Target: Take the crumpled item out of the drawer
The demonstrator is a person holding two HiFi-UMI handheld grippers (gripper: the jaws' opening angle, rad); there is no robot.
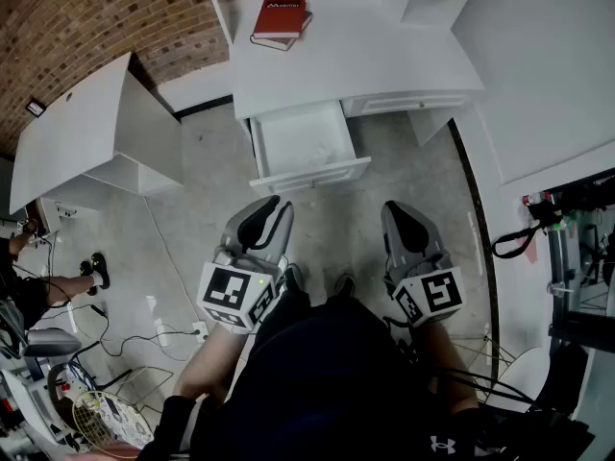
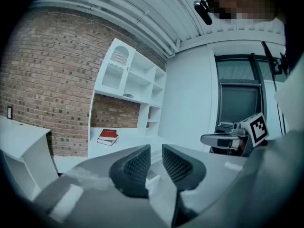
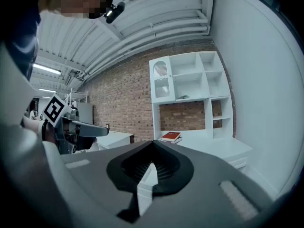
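One brick wall (image 1: 86, 17) stands behind a white bench (image 1: 384, 56) that carries a white shelf unit (image 3: 190, 80). Under the bench top, one drawer (image 1: 309, 174) is pulled fully out over the floor (image 1: 192, 209); its interior appears plain white in the head view, and the crumpled item cannot be made out there. Both tools are held side by side over the floor, short of the drawer front and apart from it, pointing toward the bench. The left hand-held gripper (image 2: 156, 148) has its jaws apart by a narrow gap, with nothing between them. The right hand-held gripper (image 3: 152, 144) has its jaw tips together and holds nothing. A red book (image 1: 281, 17) lies on the bench top, stacked on a second book.
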